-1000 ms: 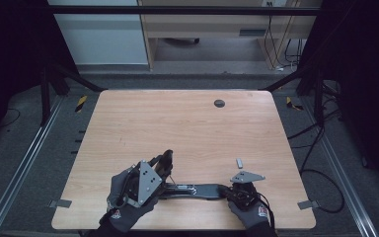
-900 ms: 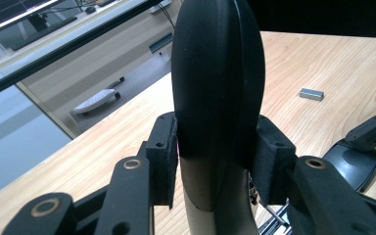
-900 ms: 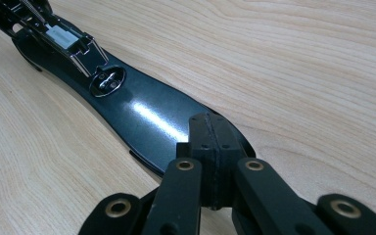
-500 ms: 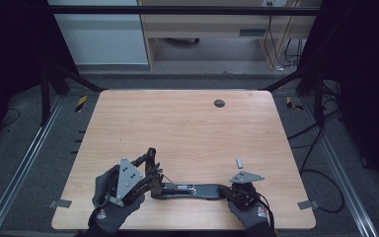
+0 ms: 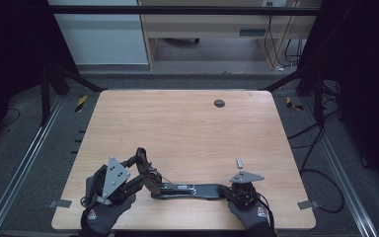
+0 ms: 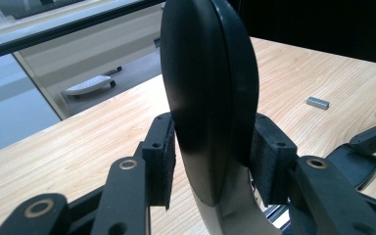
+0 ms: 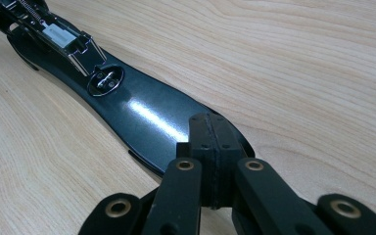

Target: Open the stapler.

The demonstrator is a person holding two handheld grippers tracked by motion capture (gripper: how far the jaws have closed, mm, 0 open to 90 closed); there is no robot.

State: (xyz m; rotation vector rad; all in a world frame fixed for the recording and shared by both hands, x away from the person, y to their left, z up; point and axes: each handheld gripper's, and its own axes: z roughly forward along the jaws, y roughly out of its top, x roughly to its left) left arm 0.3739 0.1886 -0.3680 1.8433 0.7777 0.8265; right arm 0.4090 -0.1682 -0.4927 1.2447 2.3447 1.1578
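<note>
The stapler top (image 6: 208,98) is cut off above, hiding table behind.

A light wooden table (image 5: 187,128) is standing on grey carpet (image 5: 39,163), showing a small dark round grommet (image 5: 219,103) near its far edge. A little grey metal block (image 5: 239,162) is lying near the front right. Beyond the table, a pale wooden cabinet (image 5: 212,24) is sitting against the wall, cables (image 5: 276,34) hanging beside it.

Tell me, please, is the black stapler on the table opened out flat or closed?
Opened out. The stapler's base lies flat on the table with its metal channel exposed, while the left gripper holds its hinged top lifted away.
</note>
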